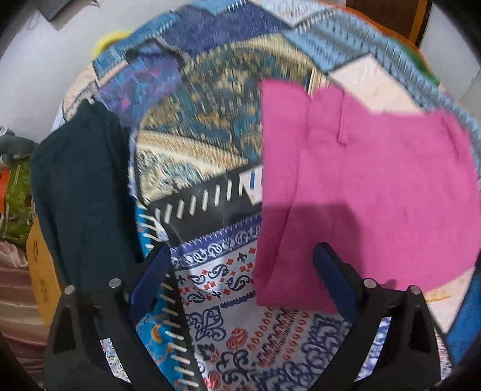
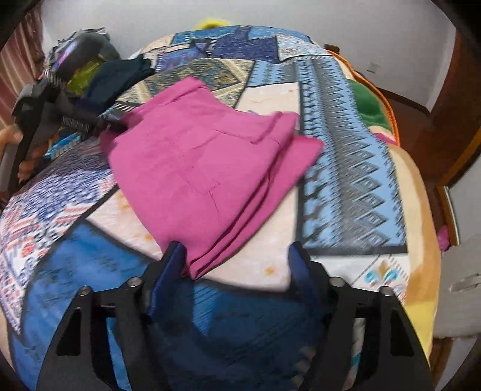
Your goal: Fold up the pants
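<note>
Patchwork bedspread [image 2: 345,156]; both tools seemingly agape.

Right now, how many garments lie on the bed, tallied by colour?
Pink: 1, the folded pink pants
Dark teal: 1, the dark garment at the bed's edge
Total: 2
Both lie on the patterned blanket.

pink pants [image 2: 207,168], folded, flat on blanket [image 2: 345,168]

Patchwork-print bedspread [image 2: 345,168] over bed; white walls [image 2: 300,18]; wooden door frame [image 2: 451,120] at right.
</note>
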The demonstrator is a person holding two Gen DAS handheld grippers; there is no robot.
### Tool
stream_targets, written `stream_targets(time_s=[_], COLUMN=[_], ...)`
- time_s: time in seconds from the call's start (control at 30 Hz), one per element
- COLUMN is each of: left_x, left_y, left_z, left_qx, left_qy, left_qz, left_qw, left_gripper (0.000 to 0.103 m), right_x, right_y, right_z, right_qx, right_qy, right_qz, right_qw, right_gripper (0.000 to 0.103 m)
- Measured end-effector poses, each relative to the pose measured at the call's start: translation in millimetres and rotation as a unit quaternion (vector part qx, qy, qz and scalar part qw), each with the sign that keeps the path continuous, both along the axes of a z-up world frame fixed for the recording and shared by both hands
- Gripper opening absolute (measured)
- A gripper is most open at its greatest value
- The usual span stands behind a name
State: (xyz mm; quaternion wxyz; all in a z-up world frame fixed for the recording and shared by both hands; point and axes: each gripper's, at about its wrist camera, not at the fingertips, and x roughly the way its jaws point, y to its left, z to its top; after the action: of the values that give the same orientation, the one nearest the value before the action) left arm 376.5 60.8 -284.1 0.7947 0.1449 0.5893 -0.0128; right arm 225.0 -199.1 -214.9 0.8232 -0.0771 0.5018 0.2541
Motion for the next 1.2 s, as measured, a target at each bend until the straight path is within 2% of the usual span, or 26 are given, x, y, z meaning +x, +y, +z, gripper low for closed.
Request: stream_targets(time_s=[0.07, 0.13, 0.23, 0.3, 0.4, 0.47, 0.5, 0.57, 0.6, 0.67, 0.93, 1.1, 1.2], left_x=[-2.8, -7.4, -17.7, -26.3, -36.3, -39.2, -38.7, -36.8, -35.6, -33.9, -55.2, -71.4, -76.5], left_y=[4.0, 11.0, 20.6, 24.8, 25.0, 22.1, 19.7, 16.1, 14.2, 14.5, 18.1, 20.9, 22.5], left_z=[-0.5, 0.5, 1.6, 4.1, 10.2, 13.2, 14.0, 13.9, 14.1, 13.8, 16.7, 27.6, 39.5], left_qx=[-0.014, -0.032, -0.058, -0.082, -0.103, -0.117, -0.12, -0.117, -0.121, -0.127, -0.119, -0.139, -0.141], left_qy=[-0.001, 0.004, 0.013, 0.016, 0.004, 0.001, -0.001, -0.004, -0.002, 0.005, 0.006, 0.006, -0.012], left_qz=[0.005, 0.015, 0.028, 0.032, 0.026, 0.02, 0.02, 0.016, 0.013, 0.017, 0.022, 0.032, 0.03], left_qw=[0.9999, 0.9994, 0.9978, 0.996, 0.9944, 0.9929, 0.9925, 0.993, 0.9925, 0.9917, 0.9927, 0.9898, 0.9895], left_gripper=[0.098, 0.098, 0.097, 0.091, 0.075, 0.057, 0.055, 0.033, 0.028, 0.007, 0.003, 0.003, 0.003], right_x=[7.1, 12.9, 25.9, 33.2, 32.5, 28.6, 25.4, 19.4, 17.3, 13.3, 7.3, 5.1, 3.4], right_y=[-1.2, -1.5, -4.4, -5.9, -8.3, -11.6, -13.3, -12.9, -11.8, -8.9, -10.1, -10.6, -9.6], right_z=[1.9, 2.8, 3.0, 5.4, 14.8, 20.6, 23.1, 24.5, 24.5, 23.3, 28.6, 29.7, 27.9], right_qx=[-0.01, -0.028, -0.034, -0.029, -0.011, 0.02, 0.038, 0.055, 0.056, 0.055, 0.061, 0.071, 0.079], right_qy=[-0.011, -0.031, -0.039, -0.04, -0.047, -0.041, -0.035, -0.026, -0.024, -0.022, -0.025, -0.021, -0.016], right_qz=[-0.003, -0.005, -0.013, -0.024, -0.04, -0.051, -0.056, -0.059, -0.058, -0.056, -0.056, -0.055, -0.054], right_qw=[1.0, 0.999, 0.999, 0.999, 0.998, 0.998, 0.997, 0.996, 0.996, 0.997, 0.996, 0.996, 0.995], right_gripper=[0.055, 0.047, 0.043, 0.043, 0.045, 0.046, 0.046, 0.047, 0.048, 0.048, 0.048, 0.049, 0.049])
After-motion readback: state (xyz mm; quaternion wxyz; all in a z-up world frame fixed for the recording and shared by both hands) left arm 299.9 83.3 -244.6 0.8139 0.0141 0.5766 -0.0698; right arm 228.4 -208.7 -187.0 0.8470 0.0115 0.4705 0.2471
